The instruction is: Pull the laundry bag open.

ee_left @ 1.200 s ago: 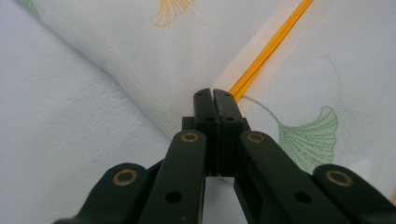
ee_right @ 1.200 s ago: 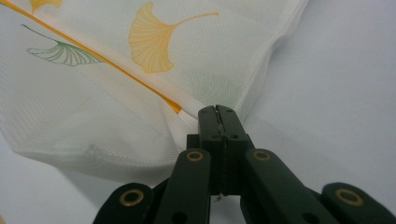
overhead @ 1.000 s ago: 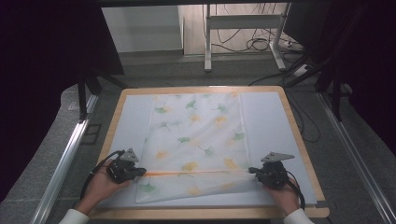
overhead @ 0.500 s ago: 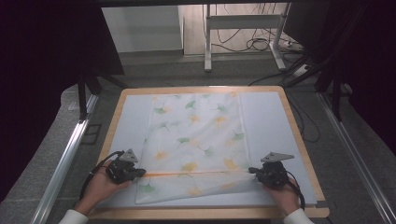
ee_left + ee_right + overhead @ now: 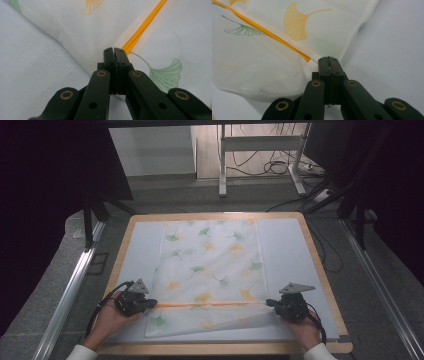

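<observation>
Sheer cloth printed with ginkgo leaves, spread on the white mat of a wood-rimmed table, its near part folded over along an orange stripe. Left gripper, jaws pressed together, pinches the cloth at the left end of the stripe; in the left gripper view the stripe runs away from the closed tips. Right gripper, jaws likewise pressed together, pinches the right end of the stripe; in the right gripper view the stripe ends at the tips. The cloth lies stretched between the two grippers, the fold taut along the near side of the table
</observation>
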`<state>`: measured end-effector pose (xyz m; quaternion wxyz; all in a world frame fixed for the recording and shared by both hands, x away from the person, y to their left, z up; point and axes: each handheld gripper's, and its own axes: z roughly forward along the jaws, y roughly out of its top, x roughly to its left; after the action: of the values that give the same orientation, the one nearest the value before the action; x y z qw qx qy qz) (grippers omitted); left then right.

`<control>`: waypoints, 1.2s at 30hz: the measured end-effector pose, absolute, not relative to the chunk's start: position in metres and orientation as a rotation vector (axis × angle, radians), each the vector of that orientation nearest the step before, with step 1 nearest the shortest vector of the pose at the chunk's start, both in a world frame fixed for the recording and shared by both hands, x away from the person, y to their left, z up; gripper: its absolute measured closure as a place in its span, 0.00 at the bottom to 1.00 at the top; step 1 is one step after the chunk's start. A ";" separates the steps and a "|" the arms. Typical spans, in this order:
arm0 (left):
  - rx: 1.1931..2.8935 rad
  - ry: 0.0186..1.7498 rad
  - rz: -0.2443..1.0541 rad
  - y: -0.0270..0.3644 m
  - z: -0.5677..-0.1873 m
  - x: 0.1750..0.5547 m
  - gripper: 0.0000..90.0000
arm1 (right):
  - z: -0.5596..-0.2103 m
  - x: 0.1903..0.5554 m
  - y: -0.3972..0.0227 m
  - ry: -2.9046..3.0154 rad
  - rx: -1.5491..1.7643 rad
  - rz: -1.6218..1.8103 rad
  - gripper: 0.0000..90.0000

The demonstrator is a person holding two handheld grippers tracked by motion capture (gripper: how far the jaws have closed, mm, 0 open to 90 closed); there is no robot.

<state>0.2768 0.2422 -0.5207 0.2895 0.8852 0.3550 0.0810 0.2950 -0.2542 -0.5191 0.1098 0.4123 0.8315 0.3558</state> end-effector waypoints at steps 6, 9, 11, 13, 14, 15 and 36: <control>2.314 0.941 0.239 0.244 -0.518 0.274 0.96 | -0.515 0.293 -0.256 2.418 1.191 1.103 1.00; 2.271 0.955 0.254 0.244 -0.514 0.274 0.89 | -0.511 0.292 -0.256 2.399 1.170 1.145 1.00; 2.220 0.976 0.250 0.245 -0.510 0.274 0.77 | -0.508 0.292 -0.255 2.388 1.135 1.183 0.94; 2.189 0.983 0.252 0.245 -0.507 0.275 0.73 | -0.507 0.293 -0.254 2.393 1.122 1.181 0.93; 2.189 0.983 0.252 0.245 -0.507 0.275 0.71 | -0.507 0.293 -0.254 2.393 1.122 1.181 0.93; 2.173 0.992 0.257 0.244 -0.506 0.275 0.71 | -0.507 0.295 -0.254 2.391 1.120 1.191 0.92; 1.933 1.181 0.367 0.251 -0.513 0.286 0.60 | -0.502 0.342 -0.269 2.295 1.202 1.233 0.58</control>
<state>0.2860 0.2511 -0.5127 0.4109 0.7679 0.4693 0.1457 0.3419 -0.2693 -0.5017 0.1359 0.4152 0.7924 0.4258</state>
